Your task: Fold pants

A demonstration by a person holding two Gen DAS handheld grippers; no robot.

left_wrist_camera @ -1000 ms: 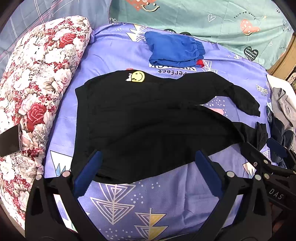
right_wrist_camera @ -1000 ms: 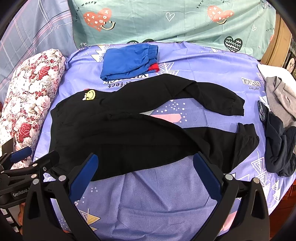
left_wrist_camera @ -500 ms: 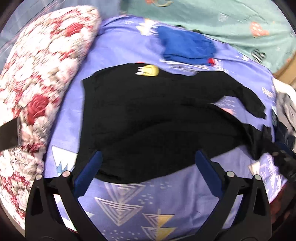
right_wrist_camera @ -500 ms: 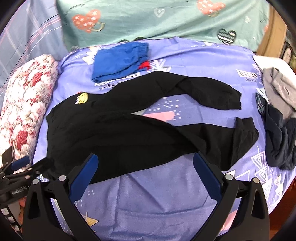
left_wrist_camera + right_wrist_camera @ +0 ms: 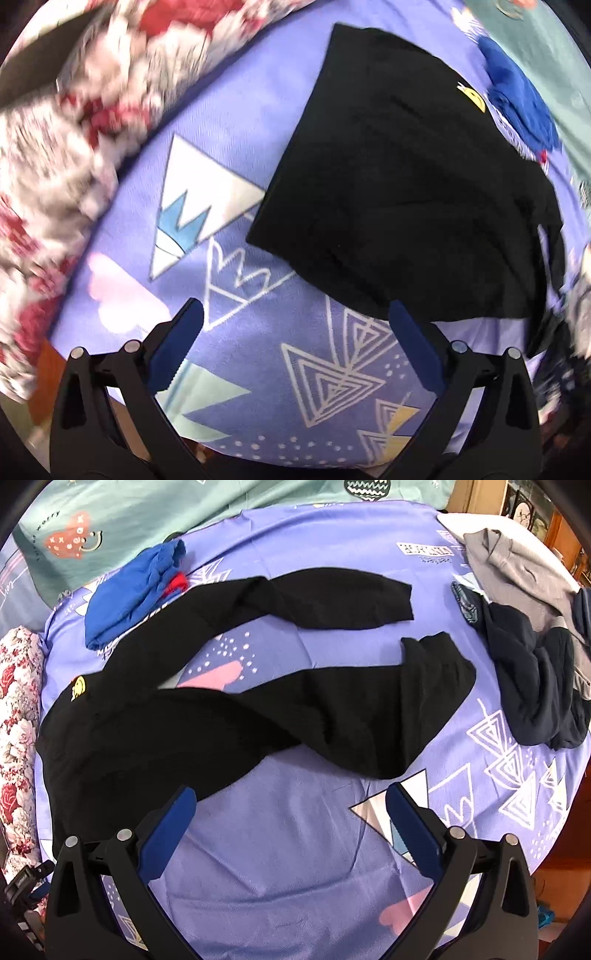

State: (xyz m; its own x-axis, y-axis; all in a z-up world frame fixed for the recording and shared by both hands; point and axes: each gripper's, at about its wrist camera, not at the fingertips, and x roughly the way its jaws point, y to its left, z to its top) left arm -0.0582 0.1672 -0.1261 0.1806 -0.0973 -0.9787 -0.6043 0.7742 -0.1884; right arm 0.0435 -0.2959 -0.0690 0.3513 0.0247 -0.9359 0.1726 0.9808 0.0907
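Around your work there is plenty of cloth. In the right wrist view a folded blue garment (image 5: 129, 598) lies at the upper left, its near edge touching the upper leg of the black pants (image 5: 229, 716), with a bit of red fabric (image 5: 176, 584) poking out beside it. At the right edge a dark navy garment (image 5: 539, 686) lies bunched on the purple patterned sheet (image 5: 295, 849), near the cuff of the lower leg but apart from it, and a grey garment (image 5: 517, 568) lies above that, partly under it. A floral pillow (image 5: 16, 716) runs down the left edge, and a teal sheet (image 5: 147, 513) with heart prints fills the top.

The pants lie spread across the middle of the frame, waist toward the left with a yellow smiley patch (image 5: 78, 688) showing, the two legs splayed apart toward the right with bare sheet between them.

Your right gripper (image 5: 290, 827) sits at the bottom centre, spread wide and holding nothing, its blue pads just short of the pants' lower edge.

The left wrist view is blurred. There your left gripper (image 5: 295, 339) is also wide apart and empty over the sheet, its right pad (image 5: 413, 339) at the hem of the pants (image 5: 406, 177), which fill the upper right. The floral pillow (image 5: 74, 122) fills the upper left.
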